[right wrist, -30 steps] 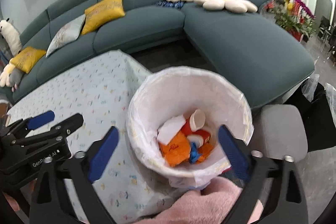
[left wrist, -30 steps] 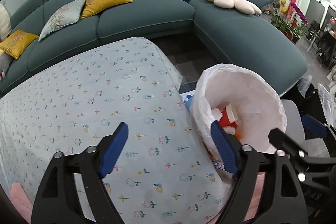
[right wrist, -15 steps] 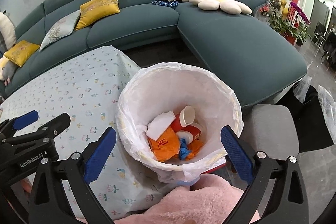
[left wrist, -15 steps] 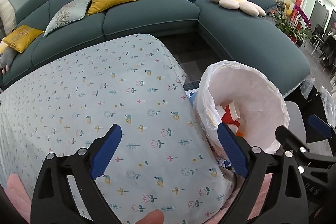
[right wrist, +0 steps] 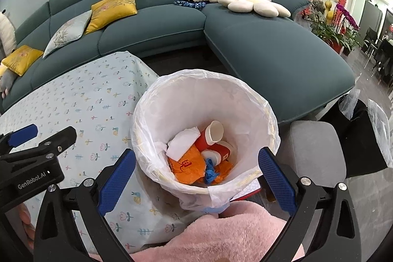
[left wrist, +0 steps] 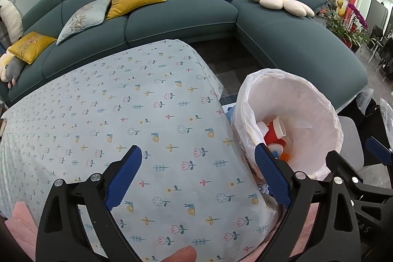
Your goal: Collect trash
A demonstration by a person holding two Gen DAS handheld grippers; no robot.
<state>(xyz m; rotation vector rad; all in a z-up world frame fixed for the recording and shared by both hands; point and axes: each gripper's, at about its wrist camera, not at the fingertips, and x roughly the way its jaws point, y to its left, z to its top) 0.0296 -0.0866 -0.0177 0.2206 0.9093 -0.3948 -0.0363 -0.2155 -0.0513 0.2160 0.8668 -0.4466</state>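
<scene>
Right wrist view: the right gripper (right wrist: pixel 196 178) hangs over the bin (right wrist: pixel 245 100), fingers wide apart, empty. The trash (right wrist: pixel 196 158) lies inside, beside the tabletop (left wrist: pixel 147 119). The left gripper (left wrist: pixel 196 176) gapes too, empty.

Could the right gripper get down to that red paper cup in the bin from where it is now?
Probably yes. The right gripper is open and empty above the bin, whose mouth is uncovered. The red paper cup lies on top of the trash, nothing over it.
</scene>
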